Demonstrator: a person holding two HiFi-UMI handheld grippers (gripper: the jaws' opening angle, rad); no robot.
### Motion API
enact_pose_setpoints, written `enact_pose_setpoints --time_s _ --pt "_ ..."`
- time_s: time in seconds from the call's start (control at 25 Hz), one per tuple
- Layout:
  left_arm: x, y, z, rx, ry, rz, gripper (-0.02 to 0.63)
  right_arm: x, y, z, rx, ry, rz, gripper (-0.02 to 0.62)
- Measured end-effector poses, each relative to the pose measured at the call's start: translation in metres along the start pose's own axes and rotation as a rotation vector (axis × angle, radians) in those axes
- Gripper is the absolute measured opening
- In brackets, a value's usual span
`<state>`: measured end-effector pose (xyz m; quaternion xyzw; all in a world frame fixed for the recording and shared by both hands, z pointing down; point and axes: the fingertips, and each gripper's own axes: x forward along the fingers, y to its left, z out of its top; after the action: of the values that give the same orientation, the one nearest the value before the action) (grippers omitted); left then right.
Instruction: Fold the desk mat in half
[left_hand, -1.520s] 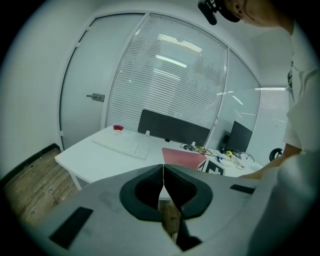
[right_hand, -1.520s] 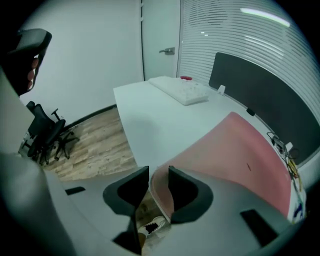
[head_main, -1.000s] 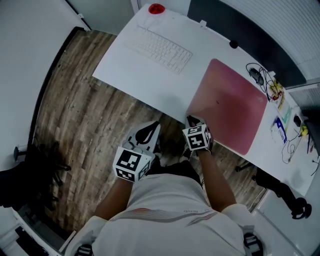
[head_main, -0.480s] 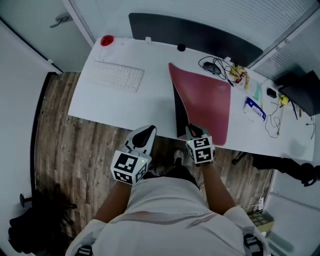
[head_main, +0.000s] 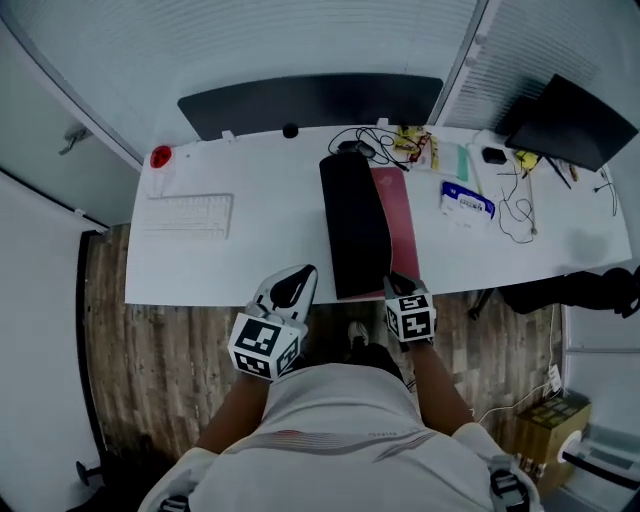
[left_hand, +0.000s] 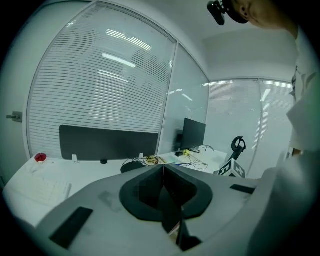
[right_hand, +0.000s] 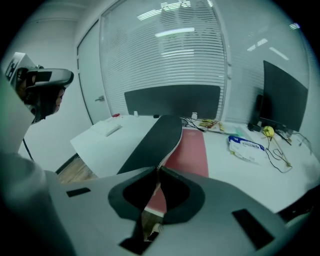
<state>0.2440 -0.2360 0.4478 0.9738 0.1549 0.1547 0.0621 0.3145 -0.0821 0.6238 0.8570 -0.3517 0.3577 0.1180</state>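
Observation:
The desk mat lies on the white desk, lengthwise away from me. Its black underside is turned up and curls over the red top face, which shows as a strip on the right. My right gripper is at the desk's front edge, shut on the mat's near corner. In the right gripper view the black flap rises from the jaws of that gripper, with red mat beside it. My left gripper hovers just off the front edge, left of the mat, shut and empty.
A white keyboard and a small red object sit at the desk's left. Cables, a blue-and-white packet and small items lie behind and right of the mat. A dark partition panel backs the desk; a monitor stands at the right.
My right gripper has lifted the mat's near left corner and carried it to the right, so the black underside now covers most of the red face. The left gripper stayed off the desk's front edge.

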Motion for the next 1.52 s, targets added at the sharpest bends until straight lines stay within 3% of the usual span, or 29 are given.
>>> enact_pose_setpoints --time_s 0.28,0.44,0.56,0.72,1.0,1.16,1.32,1.52 --pt "0.029 -0.027 0.002 0.027 0.017 -0.050 0.015 0.009 -0.069 -0.059 0.108 0.103 -0.091 0.084" --pt "0.035 -0.032 0.000 0.025 0.023 -0.048 0.015 0.012 -0.082 -0.068 0.118 0.132 -0.086 0.092" --pt "0.036 -0.033 -0.002 0.022 0.027 -0.040 0.015 0.009 -0.087 -0.064 0.102 0.117 -0.100 0.137" --pt "0.033 -0.026 0.005 0.024 0.007 -0.022 0.015 -0.019 -0.093 -0.013 0.081 -0.038 -0.141 0.139" --pt "0.021 -0.004 0.032 0.035 -0.081 0.029 0.015 -0.093 -0.064 0.118 -0.024 -0.399 -0.105 0.060" --pt "0.005 0.008 0.055 0.058 -0.142 0.061 0.015 -0.140 -0.046 0.171 -0.078 -0.561 -0.082 0.052" --pt "-0.017 0.025 0.079 0.076 -0.204 0.110 0.015 -0.170 -0.030 0.206 -0.106 -0.641 -0.066 0.051" --pt "-0.032 0.041 0.083 0.063 -0.229 0.148 0.015 -0.170 -0.008 0.224 -0.137 -0.662 -0.043 0.051"
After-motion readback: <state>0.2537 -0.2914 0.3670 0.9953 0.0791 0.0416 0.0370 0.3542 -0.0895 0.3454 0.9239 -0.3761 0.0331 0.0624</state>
